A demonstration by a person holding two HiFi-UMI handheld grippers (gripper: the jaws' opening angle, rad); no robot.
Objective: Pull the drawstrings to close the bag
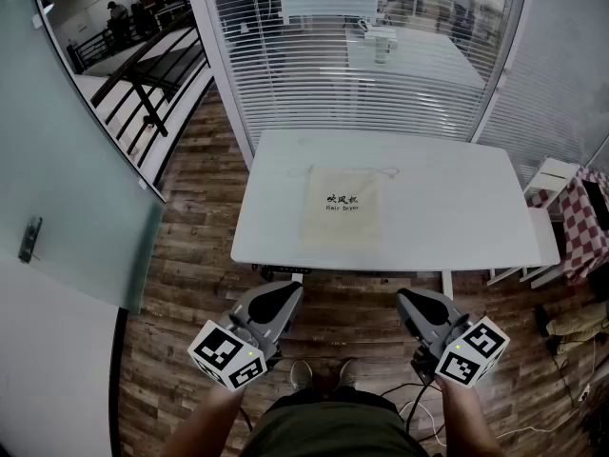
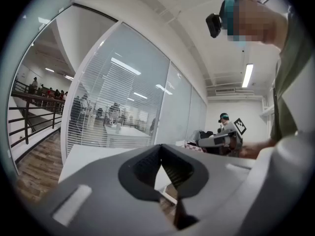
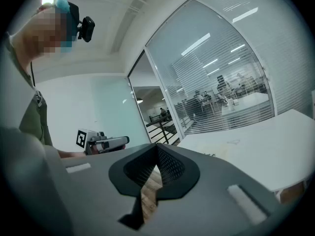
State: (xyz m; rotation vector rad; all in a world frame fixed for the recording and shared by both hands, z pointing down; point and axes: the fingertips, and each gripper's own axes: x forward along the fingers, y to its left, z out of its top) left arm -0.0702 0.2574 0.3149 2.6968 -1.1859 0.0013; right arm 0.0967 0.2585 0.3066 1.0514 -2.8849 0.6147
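Bag (image 1: 341, 206): lying flat on table (image 1: 457, 208), untouched. Left gripper (image 1: 282, 298), right gripper (image 1: 416, 305): you are holding both low, jaws pressed together, empty, apparently not yet reaching.

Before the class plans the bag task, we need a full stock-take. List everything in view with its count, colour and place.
table: one, white, centre of the head view
drawstring bag: one, beige with black print, flat on the table, left of its middle
chair: one, white, right of the table
checked cloth: one, red and white, beside the chair
floor: brown wood, under the table
blinds: white, behind glass beyond the table
left gripper: one, grey, jaws together, empty, short of the table's near edge
right gripper: one, grey, jaws together, empty, likewise
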